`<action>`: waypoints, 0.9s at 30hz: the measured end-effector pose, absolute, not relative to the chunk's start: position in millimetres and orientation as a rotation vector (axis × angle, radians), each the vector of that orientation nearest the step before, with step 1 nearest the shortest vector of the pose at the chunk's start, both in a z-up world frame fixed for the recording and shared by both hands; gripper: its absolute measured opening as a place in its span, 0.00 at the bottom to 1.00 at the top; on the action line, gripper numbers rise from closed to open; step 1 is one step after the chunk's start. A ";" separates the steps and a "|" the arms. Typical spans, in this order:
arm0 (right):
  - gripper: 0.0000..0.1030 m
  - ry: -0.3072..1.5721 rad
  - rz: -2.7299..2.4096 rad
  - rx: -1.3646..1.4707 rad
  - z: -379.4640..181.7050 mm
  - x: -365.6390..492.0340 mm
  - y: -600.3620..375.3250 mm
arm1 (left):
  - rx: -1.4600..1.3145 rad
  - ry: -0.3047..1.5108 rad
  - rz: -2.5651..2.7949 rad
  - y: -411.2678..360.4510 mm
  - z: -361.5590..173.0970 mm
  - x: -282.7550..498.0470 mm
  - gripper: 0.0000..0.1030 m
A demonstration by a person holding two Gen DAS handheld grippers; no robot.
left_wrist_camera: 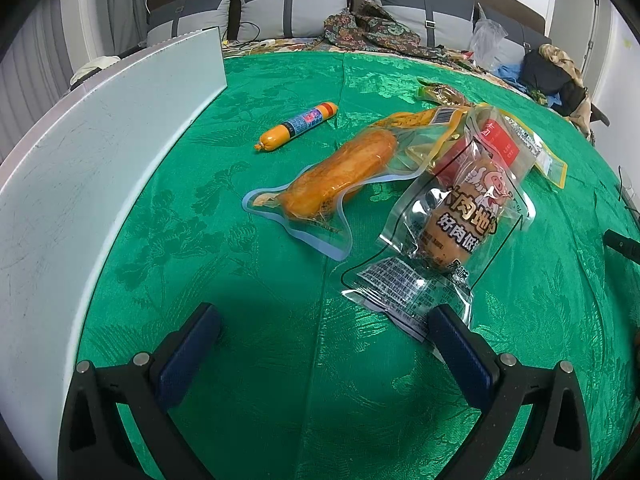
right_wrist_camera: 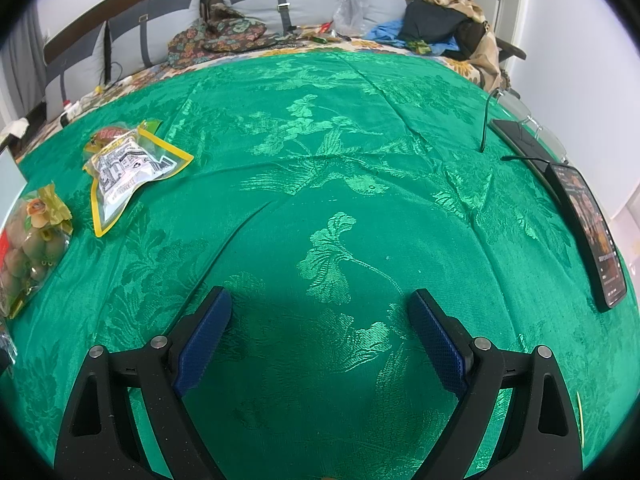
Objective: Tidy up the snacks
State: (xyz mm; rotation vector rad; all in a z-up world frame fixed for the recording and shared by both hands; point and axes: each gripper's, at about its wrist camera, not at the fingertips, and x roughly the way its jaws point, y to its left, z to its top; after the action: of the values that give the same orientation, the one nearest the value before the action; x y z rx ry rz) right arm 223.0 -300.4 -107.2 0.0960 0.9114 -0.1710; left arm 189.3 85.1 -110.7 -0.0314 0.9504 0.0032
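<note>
L wrist view, L→R. White board (left_wrist_camera: pixel 100 152) stands upright along the left edge of the green cloth (left_wrist_camera: pixel 280 280), which covers the bench. Small orange sausage stick (left_wrist_camera: pixel 296 125) w/ blue label lies flat on the cloth, apart from the other packs and to the right of the board. Next: clear vacuum pack w/ orange sausage (left_wrist_camera: pixel 340 172), lying diagonally. Its upper end touches or overlaps a yellow-edged pack (left_wrist_camera: pixel 432 120); can't tell which lies on top. Right of that: clear pig-print sausage pack (left_wrist_camera: pixel 460 220), w/ a red-label pack (left_wrist_camera: pixel 504 144) directly behind it. Small yellow-green snack pack (left_wrist_camera: pixel 440 94) lies further back. Left gripper (left_wrist_camera: pixel 324 344) hovers low over bare cloth, fingers spread wide, nothing between them. Right finger (left_wrist_camera: pixel 460 352) covers the near corner of the pig-print pack; contact can't be judged. No obstacle between the left gripper and the sausage packs.

R wrist view, L→R. At far left edge, bag of brown round snacks (right_wrist_camera: pixel 32 248), partly cut off. Behind it, yellow-bordered pouch (right_wrist_camera: pixel 128 172) w/ printed back side up, resting against a red-yellow pack (right_wrist_camera: pixel 108 136). Centre of cloth (right_wrist_camera: pixel 340 160) is wrinkled, w/ floral weave. Right gripper (right_wrist_camera: pixel 320 320) is wide apart over bare cloth, holding nothing, well apart from all snacks. At right edge: black cable (right_wrist_camera: pixel 486 120), then a dark flat device (right_wrist_camera: pixel 516 136), then a phone (right_wrist_camera: pixel 592 236) w/ screen lit, lying along the cloth edge. Background: grey cushions (right_wrist_camera: pixel 280 4), patterned fabric (right_wrist_camera: pixel 224 32), clear plastic bag (right_wrist_camera: pixel 352 4), and a heap of clothes (right_wrist_camera: pixel 448 24).
</note>
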 end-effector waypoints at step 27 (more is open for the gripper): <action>0.90 0.913 -0.119 0.070 -108.6 209.0 -300.3 | -0.031 0.951 0.004 85.1 -110.5 189.4 1.00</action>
State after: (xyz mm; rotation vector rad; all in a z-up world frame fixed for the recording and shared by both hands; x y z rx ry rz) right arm 209.0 -300.3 -108.6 0.0700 0.9126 -0.1187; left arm 189.4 85.1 -110.5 -0.0310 0.9511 0.0044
